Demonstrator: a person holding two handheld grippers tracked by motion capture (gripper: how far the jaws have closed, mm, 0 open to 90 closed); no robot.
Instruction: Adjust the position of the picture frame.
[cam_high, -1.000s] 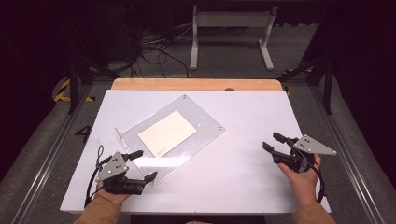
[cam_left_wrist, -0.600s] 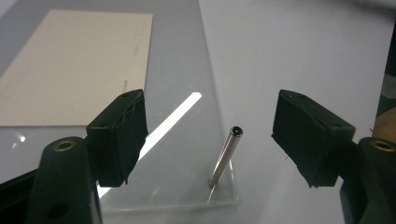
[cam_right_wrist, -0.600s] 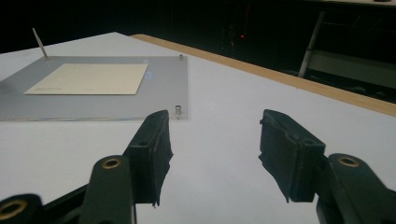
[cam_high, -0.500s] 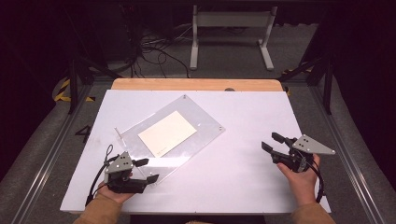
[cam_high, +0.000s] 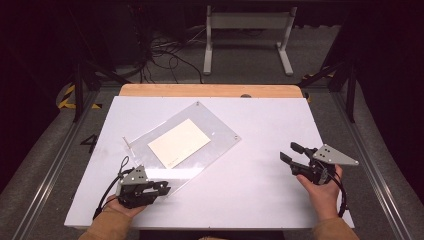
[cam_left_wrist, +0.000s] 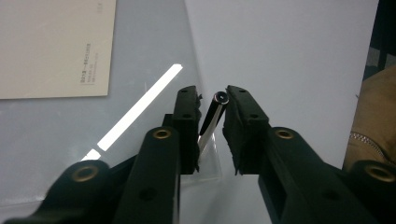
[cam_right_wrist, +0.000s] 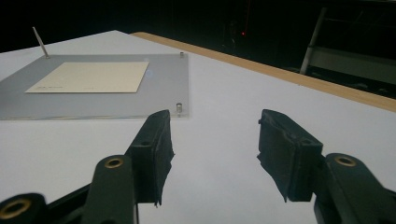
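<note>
While the person's hands rest low on the white table (cam_high: 260, 180), each view gives this:

High view: left gripper (cam_high: 159, 189) at the near corner of the clear plate (cam_high: 220, 131); cream card (cam_high: 178, 142) under it; right gripper (cam_high: 289, 153) well apart, over bare table.

Left gripper view: jaws have just been closing and now stand narrow, pinching an upright metal pin (cam_left_wrist: 211, 122) at the plate's corner.

Right gripper view: jaws stand apart, holding nothing; the plate lies ahead with a corner stud (cam_right_wrist: 178, 108).

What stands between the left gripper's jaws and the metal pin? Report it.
Nothing visible does. The left gripper has just been closing its jaws, and the metal pin leans between them, touching both, at the clear plate's corner.
</note>
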